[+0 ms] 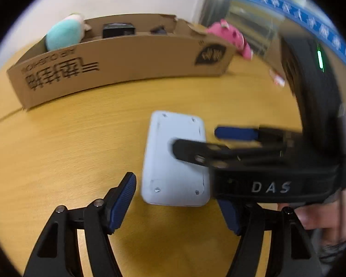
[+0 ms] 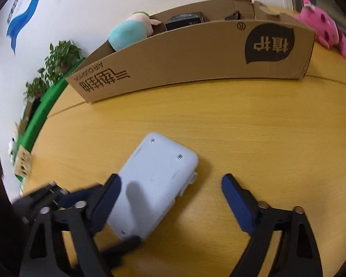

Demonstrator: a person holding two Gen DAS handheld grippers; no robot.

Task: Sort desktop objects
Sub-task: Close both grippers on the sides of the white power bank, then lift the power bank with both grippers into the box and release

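Note:
A flat white plastic device (image 1: 173, 161) lies back side up on the wooden table; it also shows in the right wrist view (image 2: 156, 184). My left gripper (image 1: 180, 207) is open, its fingers on either side of the device's near end. My right gripper (image 2: 170, 196) is open, hovering over the device, and reaches in from the right in the left wrist view (image 1: 196, 143). A cardboard box (image 1: 126, 62) stands behind, also in the right wrist view (image 2: 196, 53), holding a teal plush (image 2: 126, 33) and a black item (image 2: 185, 20).
A pink plush (image 2: 323, 30) lies on the table right of the box, also in the left wrist view (image 1: 233, 37). Potted plants (image 2: 57, 62) and a green edge stand beyond the table's left side. A small red-white item (image 1: 278, 78) lies at the right.

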